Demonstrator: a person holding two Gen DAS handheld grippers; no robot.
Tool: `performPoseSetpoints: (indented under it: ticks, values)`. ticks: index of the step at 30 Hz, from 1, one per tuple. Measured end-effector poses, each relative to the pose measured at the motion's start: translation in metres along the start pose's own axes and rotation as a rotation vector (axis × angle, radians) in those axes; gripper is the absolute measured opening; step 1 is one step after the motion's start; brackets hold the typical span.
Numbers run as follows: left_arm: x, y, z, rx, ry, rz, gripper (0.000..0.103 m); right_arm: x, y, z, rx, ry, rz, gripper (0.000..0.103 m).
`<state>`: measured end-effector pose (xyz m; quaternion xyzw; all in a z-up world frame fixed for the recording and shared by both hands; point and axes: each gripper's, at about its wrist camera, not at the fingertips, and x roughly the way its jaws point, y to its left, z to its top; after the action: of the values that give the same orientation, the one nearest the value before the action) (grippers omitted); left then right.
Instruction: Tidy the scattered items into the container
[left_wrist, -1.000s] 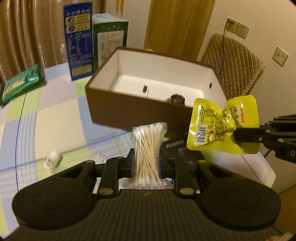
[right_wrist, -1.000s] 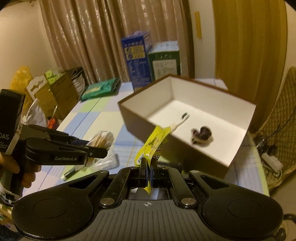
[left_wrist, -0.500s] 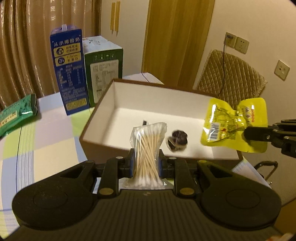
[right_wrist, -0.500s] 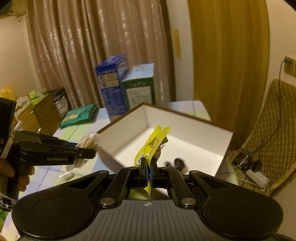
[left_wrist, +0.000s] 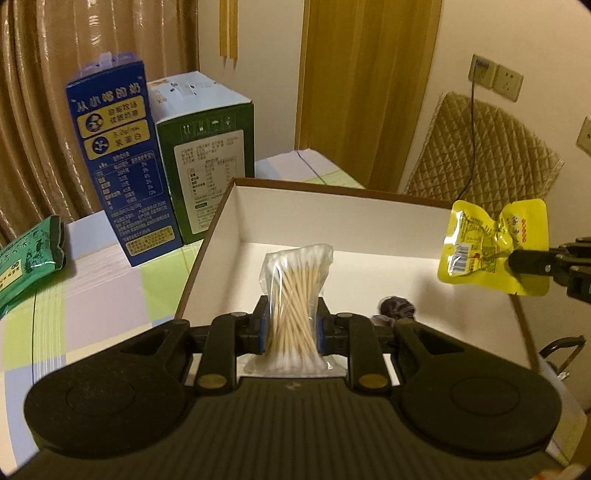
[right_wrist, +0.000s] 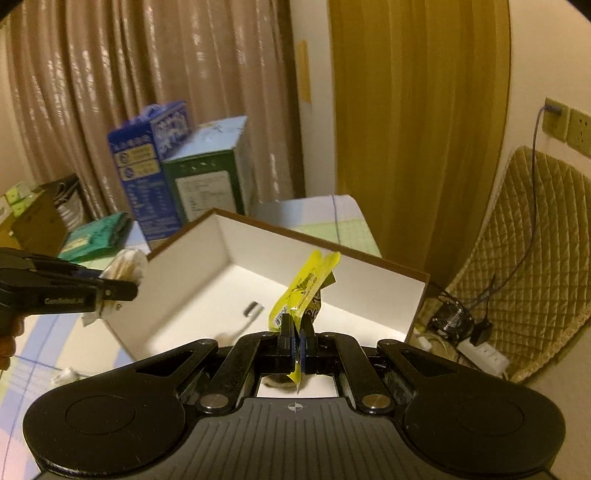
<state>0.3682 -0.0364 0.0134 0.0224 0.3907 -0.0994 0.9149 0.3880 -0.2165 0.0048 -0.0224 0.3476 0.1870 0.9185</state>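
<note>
Your checked tablecloth (left_wrist: 92, 295) carries the brown box (left_wrist: 236, 206), white inside, with a blue carton (left_wrist: 122, 162) and a green carton (left_wrist: 210, 162) standing side by side just behind its far left corner, and a green packet (left_wrist: 26, 262) lying further left. In your left gripper (left_wrist: 290, 325) you have the bag of cotton swabs (left_wrist: 295, 306) clenched upright between the blue pads, held over the near edge of the box. Your right gripper (right_wrist: 295, 343) is clamped on the lower edge of the yellow snack pouch (right_wrist: 303, 291), which stands up above the box's right side; from the left wrist view that pouch (left_wrist: 495, 247) hangs over the right wall. Down on the box floor you can see a small dark wrapped item (left_wrist: 397, 308) near the right, and in the right wrist view a small blurred dark piece (right_wrist: 253, 308), possibly a clip or cap. A small white scrap (right_wrist: 66, 374) lies on the cloth outside the box
</note>
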Motion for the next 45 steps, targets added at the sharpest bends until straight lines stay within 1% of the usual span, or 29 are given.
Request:
performPoseSetpoints:
  ticks: [9, 13, 22, 29, 31, 34, 45]
  values:
    - [0.041, 0.008, 0.005, 0.012, 0.084, 0.034, 0.019, 0.04, -0.01, -0.002, 0.02, 0.076, -0.05, 0.0]
    - [0.057, 0.014, 0.006, -0.014, 0.119, 0.038, 0.019, 0.054, -0.011, -0.005, 0.019, 0.105, -0.063, 0.0]
    - [0.087, 0.02, 0.002, 0.003, 0.193, 0.062, 0.019, 0.067, -0.018, -0.005, 0.02, 0.133, -0.077, 0.0]
    - [0.108, 0.022, -0.007, 0.026, 0.274, 0.088, 0.02, 0.076, -0.022, -0.006, 0.02, 0.156, -0.083, 0.0]
    - [0.111, 0.021, -0.008, 0.035, 0.285, 0.086, 0.022, 0.078, -0.022, -0.006, 0.017, 0.162, -0.084, 0.0]
    - [0.115, 0.02, -0.009, 0.042, 0.297, 0.093, 0.022, 0.08, -0.023, -0.006, 0.014, 0.169, -0.087, 0.0]
    - [0.111, 0.018, -0.013, 0.034, 0.295, 0.072, 0.023, 0.09, -0.026, -0.006, 0.019, 0.178, -0.116, 0.0]
